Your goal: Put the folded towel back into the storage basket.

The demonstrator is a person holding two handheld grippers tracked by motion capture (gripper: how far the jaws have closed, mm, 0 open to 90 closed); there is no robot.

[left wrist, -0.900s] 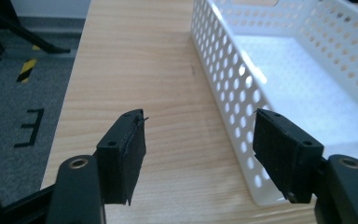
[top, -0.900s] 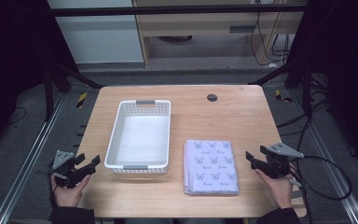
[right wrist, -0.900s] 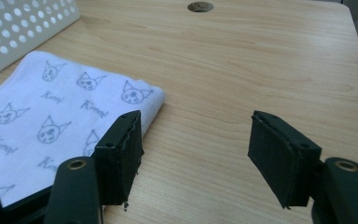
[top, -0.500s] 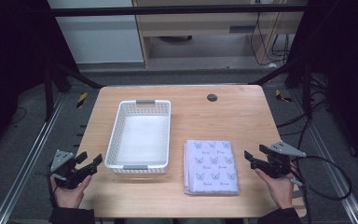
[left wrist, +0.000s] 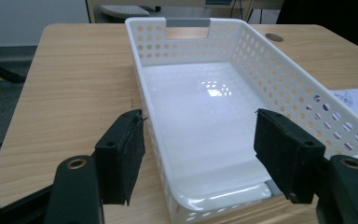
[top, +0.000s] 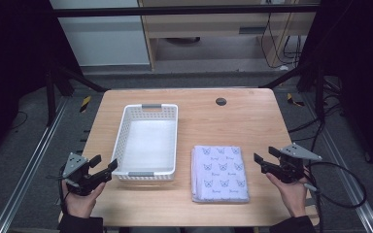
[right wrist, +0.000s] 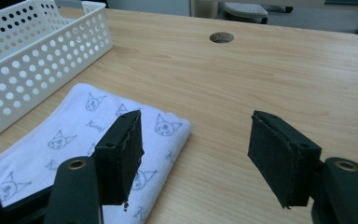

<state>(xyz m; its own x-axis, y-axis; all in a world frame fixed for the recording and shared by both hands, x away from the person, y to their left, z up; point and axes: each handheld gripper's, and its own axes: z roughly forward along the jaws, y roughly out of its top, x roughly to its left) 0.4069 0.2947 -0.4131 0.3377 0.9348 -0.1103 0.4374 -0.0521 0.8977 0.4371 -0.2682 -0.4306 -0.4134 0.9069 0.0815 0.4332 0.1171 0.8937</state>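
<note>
Left gripper (top: 102, 168) held wide, nothing between the jaws, aimed at the near corner of the white perforated basket (top: 148, 141) on the bench (top: 233, 121). Right gripper (top: 262, 163) likewise spread with nothing clamped, hovering just right of the folded cloth (top: 219, 173). Cloth lying flat beside the basket's right wall, pale lilac, printed with small cat-like faces; tiny script under the faces seen in the right gripper view (right wrist: 121, 140), too small to read. Basket bare inside.
</note>
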